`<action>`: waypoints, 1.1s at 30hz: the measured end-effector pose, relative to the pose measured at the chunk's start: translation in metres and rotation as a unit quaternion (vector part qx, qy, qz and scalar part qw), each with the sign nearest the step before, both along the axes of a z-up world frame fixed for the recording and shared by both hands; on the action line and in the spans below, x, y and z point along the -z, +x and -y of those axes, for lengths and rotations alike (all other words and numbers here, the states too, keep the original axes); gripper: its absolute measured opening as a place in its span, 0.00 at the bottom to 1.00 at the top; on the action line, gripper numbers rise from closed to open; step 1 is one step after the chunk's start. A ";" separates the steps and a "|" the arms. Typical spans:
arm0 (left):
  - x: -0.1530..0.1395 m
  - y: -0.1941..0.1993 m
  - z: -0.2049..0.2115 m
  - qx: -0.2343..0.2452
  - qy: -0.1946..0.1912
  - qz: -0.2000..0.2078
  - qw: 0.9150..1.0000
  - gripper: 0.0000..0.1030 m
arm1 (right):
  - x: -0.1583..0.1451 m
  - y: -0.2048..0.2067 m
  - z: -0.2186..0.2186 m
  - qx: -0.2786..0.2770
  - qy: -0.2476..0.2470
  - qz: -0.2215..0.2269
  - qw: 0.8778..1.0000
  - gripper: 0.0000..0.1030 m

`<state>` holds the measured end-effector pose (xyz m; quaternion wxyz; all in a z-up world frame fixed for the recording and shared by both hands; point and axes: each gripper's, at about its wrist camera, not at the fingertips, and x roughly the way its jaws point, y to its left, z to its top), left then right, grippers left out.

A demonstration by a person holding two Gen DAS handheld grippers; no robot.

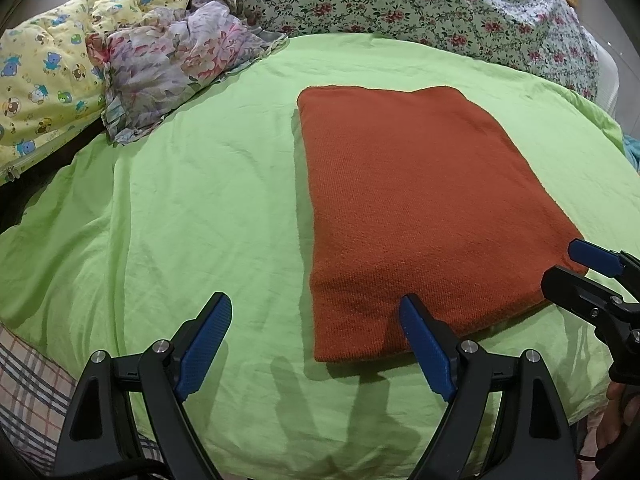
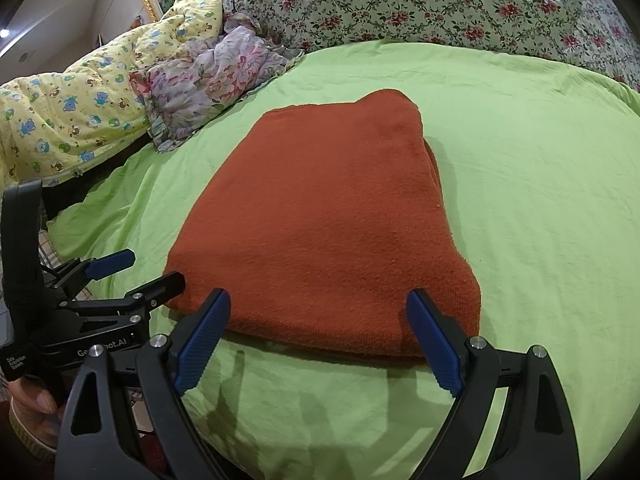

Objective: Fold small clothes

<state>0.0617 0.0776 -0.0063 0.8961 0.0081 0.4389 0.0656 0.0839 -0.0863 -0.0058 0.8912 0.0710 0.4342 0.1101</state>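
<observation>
A rust-orange knitted garment [image 1: 420,208] lies folded into a flat rectangle on the green sheet [image 1: 180,208]. It also shows in the right wrist view [image 2: 320,232], with stacked layers along its right edge. My left gripper [image 1: 316,344] is open and empty, just above the garment's near left corner. My right gripper [image 2: 320,340] is open and empty at the garment's near edge. The right gripper also shows in the left wrist view [image 1: 572,272] at the garment's near right corner. The left gripper shows in the right wrist view [image 2: 156,268], open.
A yellow cartoon-print quilt [image 1: 44,68] and a crumpled floral cloth [image 1: 172,60] lie at the far left. A floral bedspread [image 1: 420,0] runs along the back. A plaid cloth [image 1: 28,384] shows at the lower left under the sheet's edge.
</observation>
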 end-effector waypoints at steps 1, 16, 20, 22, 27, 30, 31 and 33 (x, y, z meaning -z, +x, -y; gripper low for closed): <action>0.000 -0.001 0.000 0.000 0.000 0.000 1.000 0.84 | -0.001 -0.001 -0.001 0.000 0.000 0.000 1.000 0.87; -0.002 -0.002 0.002 0.003 0.001 0.001 1.000 0.84 | -0.001 -0.001 -0.002 0.000 0.001 0.001 1.000 0.87; -0.002 -0.002 0.002 0.003 0.001 0.001 1.000 0.84 | -0.002 -0.002 -0.003 0.000 0.001 0.000 1.000 0.87; -0.002 -0.002 0.002 0.003 0.001 0.001 1.000 0.84 | -0.002 -0.002 -0.002 0.000 0.002 0.000 1.000 0.87; -0.002 -0.001 0.002 0.004 0.002 0.000 1.000 0.84 | -0.001 -0.002 -0.002 0.000 0.001 0.000 1.000 0.87; -0.002 -0.001 0.002 0.004 0.002 0.000 1.000 0.84 | -0.002 -0.002 -0.003 0.001 0.001 0.001 1.000 0.87; -0.002 -0.001 0.002 0.004 0.002 0.000 1.000 0.84 | -0.002 -0.002 -0.003 0.001 0.001 0.001 1.000 0.87; -0.003 -0.001 0.002 0.004 0.001 0.001 1.000 0.84 | -0.003 -0.003 -0.004 0.000 0.002 0.000 1.000 0.87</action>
